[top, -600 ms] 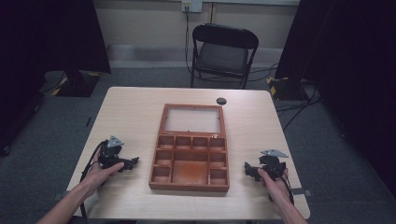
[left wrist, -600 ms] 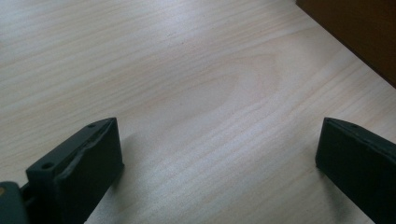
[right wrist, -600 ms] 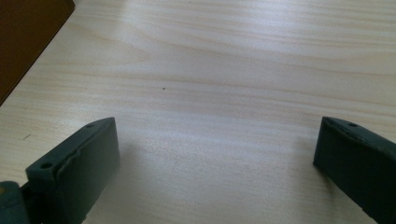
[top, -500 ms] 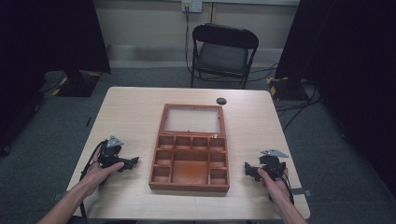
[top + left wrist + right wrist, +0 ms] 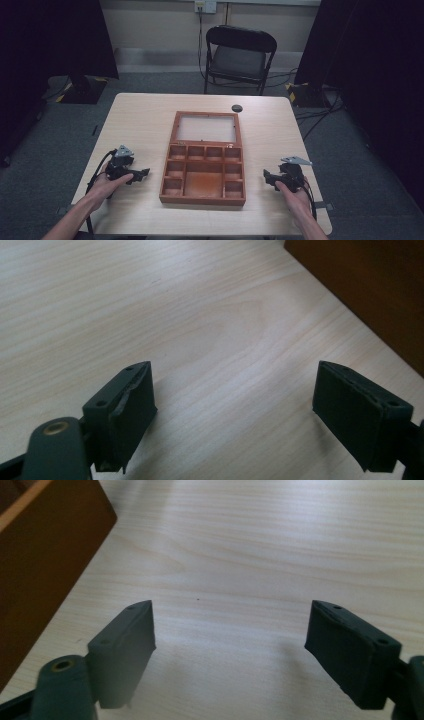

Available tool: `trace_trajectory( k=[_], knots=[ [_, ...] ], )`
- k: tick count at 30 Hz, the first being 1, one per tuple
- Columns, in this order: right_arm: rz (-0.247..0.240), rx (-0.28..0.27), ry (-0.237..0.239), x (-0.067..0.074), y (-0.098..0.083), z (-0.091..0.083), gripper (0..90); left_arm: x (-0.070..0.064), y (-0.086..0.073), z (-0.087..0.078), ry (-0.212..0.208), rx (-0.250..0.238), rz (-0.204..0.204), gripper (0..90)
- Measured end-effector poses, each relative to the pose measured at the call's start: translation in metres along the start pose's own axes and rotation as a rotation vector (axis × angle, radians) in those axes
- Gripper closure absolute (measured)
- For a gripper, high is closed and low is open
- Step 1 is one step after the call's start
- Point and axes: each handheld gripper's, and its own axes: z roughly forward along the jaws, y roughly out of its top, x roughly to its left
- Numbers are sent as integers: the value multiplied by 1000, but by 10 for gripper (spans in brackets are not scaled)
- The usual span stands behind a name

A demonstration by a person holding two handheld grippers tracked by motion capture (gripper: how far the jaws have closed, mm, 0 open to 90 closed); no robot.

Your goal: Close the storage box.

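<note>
Nothing has shifted since a moment ago: both hands rest where they were, and the wooden box [image 5: 203, 170] lies in the same spot between them on the table [image 5: 145, 120]. The left gripper [image 5: 141, 173] sits just beside the box's left wall, pointing toward it, its jaws spread wide with only bare tabletop between them, as its own view shows [image 5: 235, 405]. The right gripper [image 5: 266, 176] sits near the box's right wall, a little farther off, likewise pointing inward with jaws standing apart and nothing held [image 5: 227, 645]. The box is reddish-brown wood, rectangular and shallow, split by thin partitions into small square cells around one larger middle cell; its lid [image 5: 205, 128] is folded back flat toward the far side, a wooden frame around a pale pane. The tabletop is light wood-grain laminate, smooth and matte, with rounded corners. The jaws are blocky black pads with screw holes on top. A small dark round disc [image 5: 237, 108] lies on the table beyond the lid. Behind the table stands a black folding chair [image 5: 239, 55] with a padded seat.
</note>
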Motion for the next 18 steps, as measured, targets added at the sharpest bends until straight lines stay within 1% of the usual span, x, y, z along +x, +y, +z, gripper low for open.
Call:
trace_trajectory(
  k=[1,2,3,4,5,6,7,8,9,10,11,12,13,14,16,18],
  knots=[
    [-4,-2,1,1,1,0,136,0,1,-1,6,-3,0,168],
    [-7,-8,7,3,2,-1,166,0,2,-3,8,-5,-5,168],
    [-19,-8,17,4,3,-1,149,0,3,-3,6,-16,-25,168],
    [-35,-5,23,5,4,-1,138,1,4,-5,7,-11,-27,169],
    [-44,-5,29,7,4,-1,150,1,5,-6,11,-8,-29,172],
    [-53,-4,40,8,5,-1,141,2,6,-7,16,-9,-33,175],
    [-61,-1,43,10,5,-1,144,2,8,-7,22,-12,-28,178],
    [-81,7,47,12,5,0,145,2,9,-7,21,-16,-35,182],
    [-86,13,66,14,5,1,145,2,11,-8,23,-10,-34,184],
    [-88,15,80,15,6,2,145,1,13,-8,21,-14,-40,184],
    [-92,11,96,17,8,2,145,1,15,-9,17,-17,-39,184],
    [-89,0,106,18,9,1,146,0,17,-10,22,-22,-29,186],
    [-85,-15,117,18,11,1,146,-1,19,-11,14,-37,-34,186],
    [-88,-25,122,20,13,0,147,-2,21,-12,8,-41,-32,186],
    [-108,-31,130,22,18,1,152,-4,23,-12,1,-57,-40,186],
    [-122,-28,149,25,23,1,169,-5,25,-11,10,-55,-26,189]
  ],
)
